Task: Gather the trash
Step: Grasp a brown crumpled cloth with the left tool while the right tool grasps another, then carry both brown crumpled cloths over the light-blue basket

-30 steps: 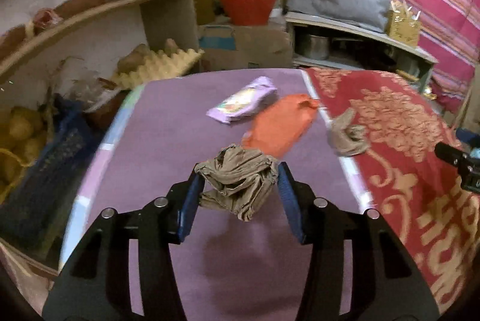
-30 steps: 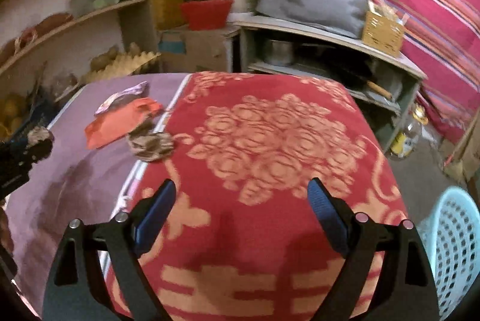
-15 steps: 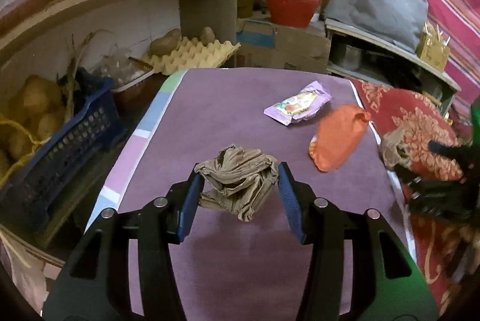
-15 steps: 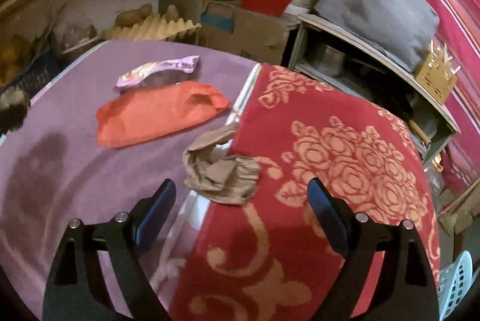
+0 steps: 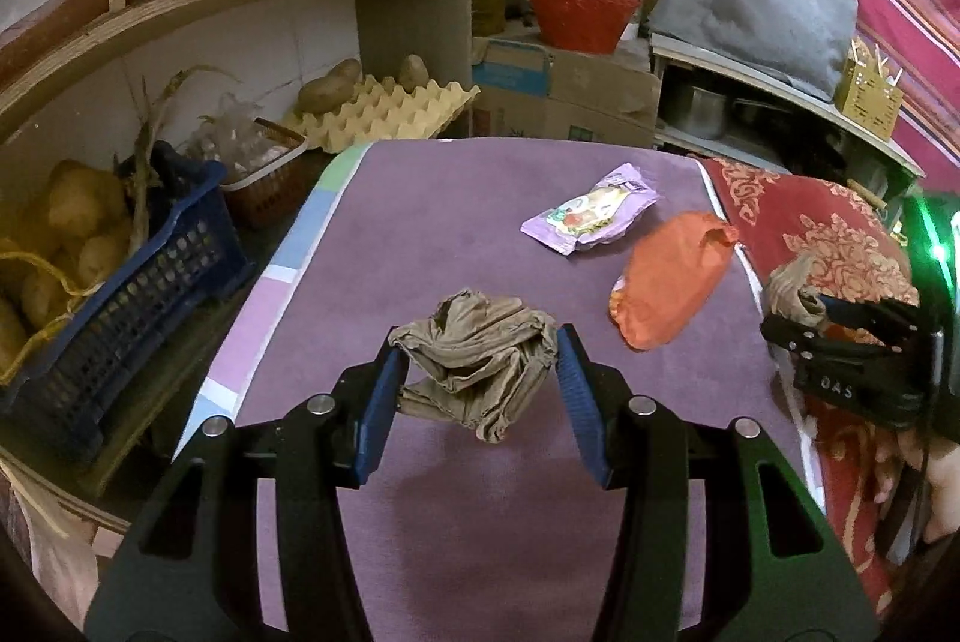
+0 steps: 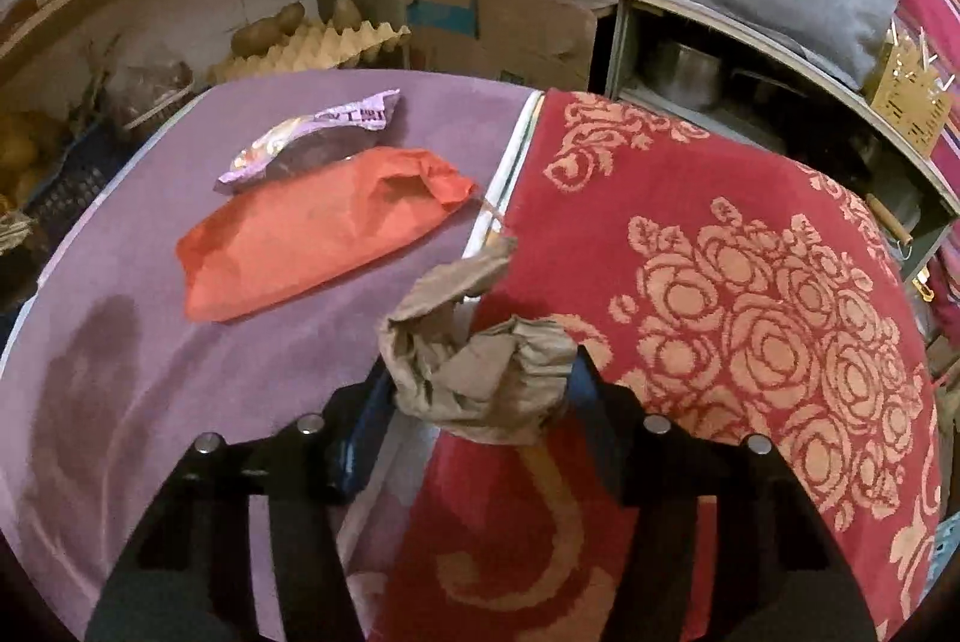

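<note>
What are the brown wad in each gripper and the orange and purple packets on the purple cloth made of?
Both brown wads look like crumpled kraft paper: matte, with sharp creases that hold. The right gripper is closing on its wad. The orange packet seems to be matte paper or thin plastic; its wrinkles leave that open. The purple packet looks like glossy printed plastic film with a crimped end.

Dim warm indoor light, soft shadows, strong fisheye bending at edges.

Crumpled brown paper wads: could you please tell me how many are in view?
2: one wad gripped in the left claw; the other wad between the closing right claw fingers.
</note>
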{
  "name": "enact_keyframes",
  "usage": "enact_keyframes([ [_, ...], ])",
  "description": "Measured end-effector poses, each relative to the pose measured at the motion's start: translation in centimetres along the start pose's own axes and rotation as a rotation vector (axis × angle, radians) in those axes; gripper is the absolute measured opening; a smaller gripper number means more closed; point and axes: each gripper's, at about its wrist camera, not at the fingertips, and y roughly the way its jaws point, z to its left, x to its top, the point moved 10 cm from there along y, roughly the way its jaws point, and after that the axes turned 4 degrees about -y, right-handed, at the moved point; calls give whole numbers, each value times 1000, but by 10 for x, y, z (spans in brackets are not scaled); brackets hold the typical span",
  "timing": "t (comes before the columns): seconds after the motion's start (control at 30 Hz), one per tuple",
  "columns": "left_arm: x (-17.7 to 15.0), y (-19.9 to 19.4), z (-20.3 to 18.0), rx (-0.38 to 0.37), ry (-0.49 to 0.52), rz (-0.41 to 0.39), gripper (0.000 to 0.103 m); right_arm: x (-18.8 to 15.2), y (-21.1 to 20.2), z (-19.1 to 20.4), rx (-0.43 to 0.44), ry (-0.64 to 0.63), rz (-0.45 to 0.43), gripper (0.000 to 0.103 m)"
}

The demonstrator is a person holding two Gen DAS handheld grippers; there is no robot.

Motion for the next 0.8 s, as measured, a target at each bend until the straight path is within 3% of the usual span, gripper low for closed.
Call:
enact_keyframes([
  [0.17, 5, -15, -27, -39, 28, -23, 49, -17, -43, -26, -13, 32, -44, 56],
  [0.37, 1, -40, -78, -105, 79, -51, 49, -46, -121, -83, -88, 82, -109, 56],
  [0.6, -16, -68, -162, -220, 170, -72, 49, -82, -217, -149, -211, 101, -219, 56],
  [0.8, -47, -91, -235, -283, 288, -86, 49, -115, -259, -201, -272, 146, -248, 56],
])
